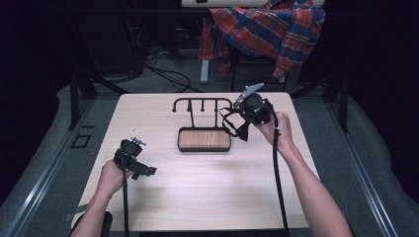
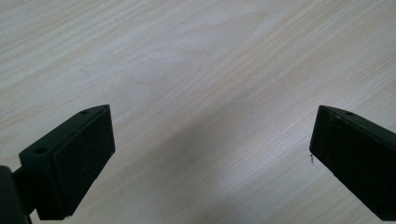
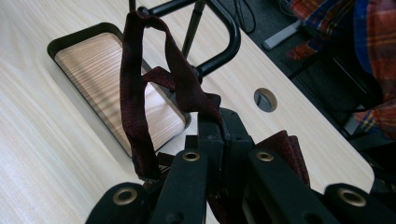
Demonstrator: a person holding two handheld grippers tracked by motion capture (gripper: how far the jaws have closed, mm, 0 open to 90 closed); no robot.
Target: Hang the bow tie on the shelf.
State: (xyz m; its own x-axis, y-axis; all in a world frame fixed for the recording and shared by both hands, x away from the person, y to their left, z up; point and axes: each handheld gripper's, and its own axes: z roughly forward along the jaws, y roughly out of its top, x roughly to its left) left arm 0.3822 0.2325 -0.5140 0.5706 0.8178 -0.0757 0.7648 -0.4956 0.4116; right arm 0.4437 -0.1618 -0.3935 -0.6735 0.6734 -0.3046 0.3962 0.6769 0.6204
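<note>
A dark red fabric strap (image 3: 133, 93) hangs in a loop from my right gripper (image 3: 223, 130), whose jaws are shut on one end of it. In the high view that gripper (image 1: 243, 127) hovers at the right end of a black hook stand (image 1: 201, 102), and the strap (image 1: 230, 122) dangles beside the stand's wood-bottomed tray (image 1: 180, 139). The stand's curved bar (image 3: 224, 32) and the tray (image 3: 60, 41) lie just behind the strap. My left gripper (image 1: 143, 170) rests low at the table's left; its jaws (image 2: 210, 154) stand wide open over bare wood.
A plaid shirt (image 1: 267, 24) is draped over a chair behind the table. Cables (image 1: 168, 74) lie on the floor beyond the far edge. A round cable hole (image 3: 265, 99) is cut in the table (image 1: 207, 187) near its right corner.
</note>
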